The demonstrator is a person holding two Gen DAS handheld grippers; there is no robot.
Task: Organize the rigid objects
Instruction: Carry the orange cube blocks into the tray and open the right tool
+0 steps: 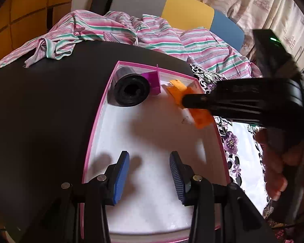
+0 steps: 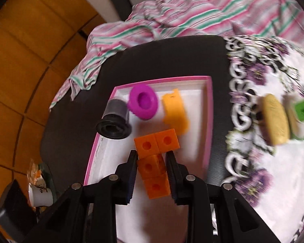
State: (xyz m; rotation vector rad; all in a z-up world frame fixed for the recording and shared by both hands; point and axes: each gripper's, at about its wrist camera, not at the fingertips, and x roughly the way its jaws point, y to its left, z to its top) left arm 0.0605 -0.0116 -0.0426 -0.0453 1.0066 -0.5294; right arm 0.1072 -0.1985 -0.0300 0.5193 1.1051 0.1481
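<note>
A white tray with a pink rim [image 2: 209, 111] sits on a black seat. At its far end stand a black cylinder [image 2: 115, 121], a purple flanged cup [image 2: 142, 103] and a flat orange piece [image 2: 175, 113]. My right gripper [image 2: 152, 152] is shut on an L-shaped chain of orange cubes [image 2: 154, 168], held over the tray. The left wrist view shows the right gripper [image 1: 187, 101] reaching in from the right with the orange cubes [image 1: 201, 119], near the black cylinder [image 1: 129, 91]. My left gripper [image 1: 149, 154] hovers over the tray's near half, open, with nothing between its blue pads.
A floral cloth [image 2: 273, 172] right of the seat carries a yellow oval object [image 2: 275, 119] and a white block with a green face [image 2: 302, 113]. A striped pink and green cloth [image 1: 115, 30] lies behind the tray. A paper cup [image 2: 40, 194] stands low on the left.
</note>
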